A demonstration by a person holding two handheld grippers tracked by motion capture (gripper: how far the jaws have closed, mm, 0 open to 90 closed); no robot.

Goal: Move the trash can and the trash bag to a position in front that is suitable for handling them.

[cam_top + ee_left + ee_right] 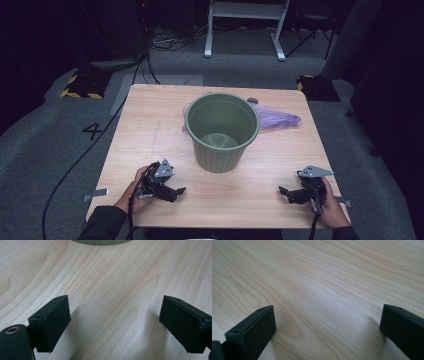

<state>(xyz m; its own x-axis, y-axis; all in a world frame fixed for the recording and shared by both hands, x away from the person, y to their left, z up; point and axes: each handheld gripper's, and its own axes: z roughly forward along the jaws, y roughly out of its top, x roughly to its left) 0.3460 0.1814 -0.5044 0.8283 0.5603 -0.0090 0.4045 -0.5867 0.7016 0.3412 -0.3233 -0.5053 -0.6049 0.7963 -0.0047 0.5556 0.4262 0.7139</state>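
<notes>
A green ribbed bucket (222, 131) stands upright and empty near the middle of the wooden table (150, 125). Behind it lies a crumpled purple plastic bag (280, 119), partly hidden by the bucket. My left gripper (176, 192) rests low at the front left, pointing right toward the bucket's base, jaws wide apart over bare wood (115, 315). The bucket's bottom edge (100, 242) shows at the top of the left gripper view. My right gripper (286, 193) sits at the front right, pointing left, jaws spread with nothing between them (327, 327).
A small dark disc (252, 100) lies on the table behind the bucket. Metal brackets (96, 194) stick out from the table's front corners. A black cable (75, 165) runs across the grey carpet at the left. A white frame (245, 25) stands on the floor beyond.
</notes>
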